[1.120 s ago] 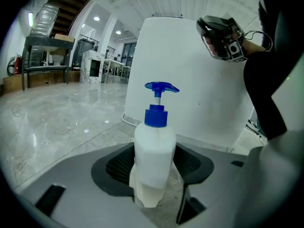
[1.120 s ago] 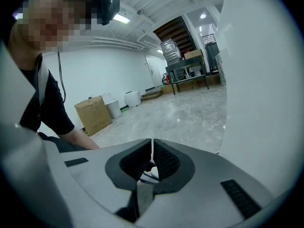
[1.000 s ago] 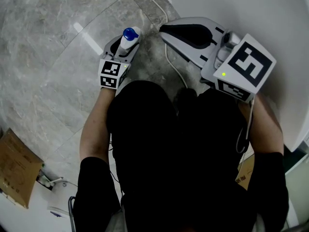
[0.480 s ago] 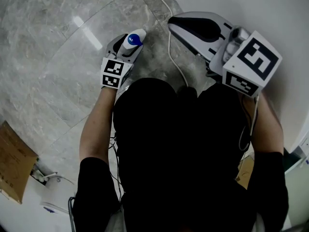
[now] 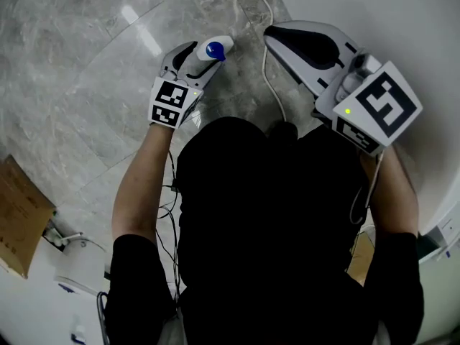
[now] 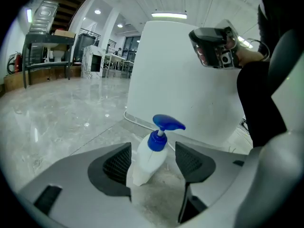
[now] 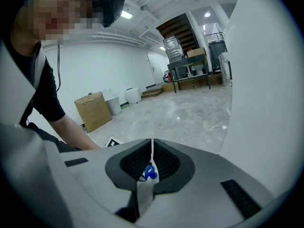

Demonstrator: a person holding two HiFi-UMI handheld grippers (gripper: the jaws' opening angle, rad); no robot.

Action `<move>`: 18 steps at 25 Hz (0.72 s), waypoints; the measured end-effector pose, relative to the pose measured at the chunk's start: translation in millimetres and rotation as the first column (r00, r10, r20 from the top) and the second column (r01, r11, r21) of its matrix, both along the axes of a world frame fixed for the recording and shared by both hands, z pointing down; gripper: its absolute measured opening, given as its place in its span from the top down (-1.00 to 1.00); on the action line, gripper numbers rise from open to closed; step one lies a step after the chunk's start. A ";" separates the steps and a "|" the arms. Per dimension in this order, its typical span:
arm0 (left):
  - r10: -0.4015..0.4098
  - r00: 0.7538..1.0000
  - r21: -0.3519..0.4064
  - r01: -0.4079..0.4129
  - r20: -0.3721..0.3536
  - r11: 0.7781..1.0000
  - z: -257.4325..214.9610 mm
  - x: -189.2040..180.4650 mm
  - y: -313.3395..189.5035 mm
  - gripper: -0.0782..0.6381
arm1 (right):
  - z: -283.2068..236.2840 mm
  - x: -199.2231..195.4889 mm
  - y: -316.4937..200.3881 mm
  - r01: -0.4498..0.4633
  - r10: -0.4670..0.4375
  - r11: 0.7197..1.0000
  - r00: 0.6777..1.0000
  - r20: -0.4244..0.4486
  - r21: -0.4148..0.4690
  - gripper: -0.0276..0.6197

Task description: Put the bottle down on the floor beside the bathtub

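Left tool (image 6: pixel 153 150) released; jaws have just been opening, neither pad pressing on the bottle (image 6: pixel 146 164) between them; bottle, white with a blue pump, base on the grey floor (image 6: pixel 61 113), near the bathtub (image 6: pixel 183 80) wall; right tool (image 7: pixel 152 148) clenched, jaws together, nothing gripped.

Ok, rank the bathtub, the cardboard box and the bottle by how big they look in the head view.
1. bathtub: largest by far, though the frame cuts it off.
2. cardboard box: mid-sized, also partly cut off at the left edge.
3. bottle: smallest, even though it sits nearer the camera than the box.
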State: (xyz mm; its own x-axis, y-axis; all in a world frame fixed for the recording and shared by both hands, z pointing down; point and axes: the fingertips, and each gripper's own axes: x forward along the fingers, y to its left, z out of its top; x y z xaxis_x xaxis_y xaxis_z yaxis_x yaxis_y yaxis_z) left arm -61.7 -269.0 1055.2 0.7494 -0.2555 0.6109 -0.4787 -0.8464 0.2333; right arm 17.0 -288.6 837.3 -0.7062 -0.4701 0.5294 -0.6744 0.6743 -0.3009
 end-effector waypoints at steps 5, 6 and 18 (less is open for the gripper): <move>-0.001 0.999 -0.035 0.003 0.037 0.999 -71.8 -14.2 19.4 -0.04 | -39.3 -10.2 17.0 -0.023 0.024 0.999 0.999 0.030 -0.038 0.82; -0.004 0.999 -0.036 0.005 0.035 0.999 -90.3 -14.9 22.0 -0.04 | -51.4 -12.2 21.7 -0.019 0.021 0.999 0.999 0.033 -0.043 0.82; -0.118 0.986 -0.007 0.118 -0.121 0.993 -330.0 -28.6 19.8 0.37 | -200.5 -16.6 48.4 -0.046 0.063 0.987 0.992 0.108 -0.155 0.82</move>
